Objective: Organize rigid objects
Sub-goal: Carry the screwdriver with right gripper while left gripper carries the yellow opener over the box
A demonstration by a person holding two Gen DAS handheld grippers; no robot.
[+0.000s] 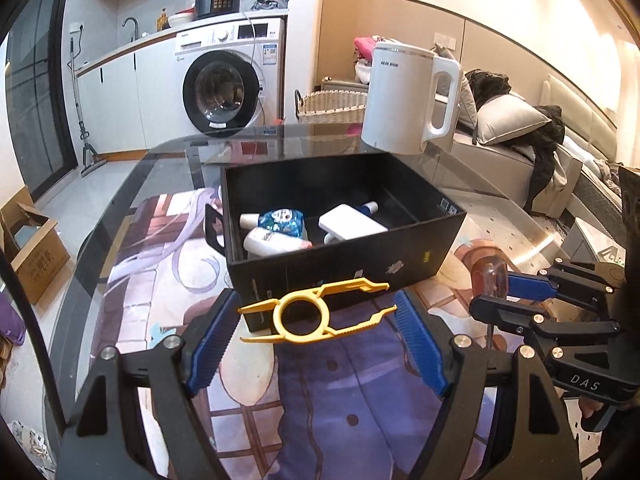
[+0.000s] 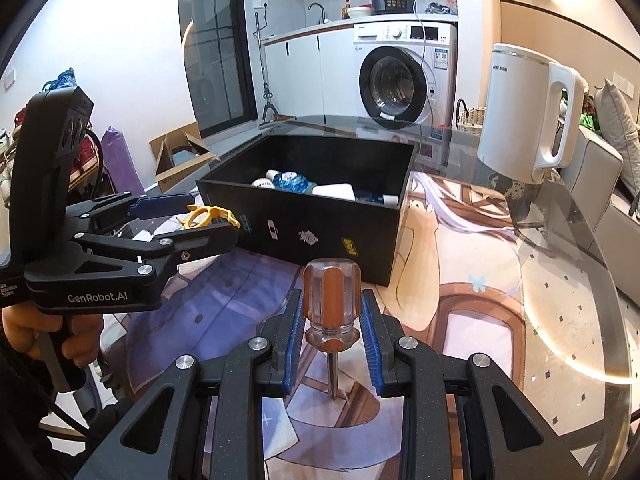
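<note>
**Two tools held, box waiting on the table**

My left gripper (image 1: 316,316) holds a yellow plastic tool (image 1: 312,314) crosswise between its blue pads (image 1: 210,344). The tool is flat and thin, with an open ring at its middle and slim pointed arms running out to both sides. Its arm tips meet the pads, so the jaws stand about half wide, closed on it. It hangs above the table's picture mat (image 1: 352,408), just before the near wall of the black box (image 1: 348,256).

My right gripper (image 2: 330,346) is clamped narrow on a screwdriver (image 2: 331,300). The handle is clear amber plastic, fluted, with a see-through collar below; the steel shaft (image 2: 331,376) points down to the mat, and whether its tip touches I cannot tell. It stands upright, near the box's front wall.

The box sits open toward the far edge of the glass table (image 2: 560,320). Inside lie white bottles (image 1: 272,242), a blue patterned packet (image 1: 282,220) and a white flat block (image 1: 352,224). A white kettle (image 1: 408,100) stands at the far edge beyond the box.
</note>
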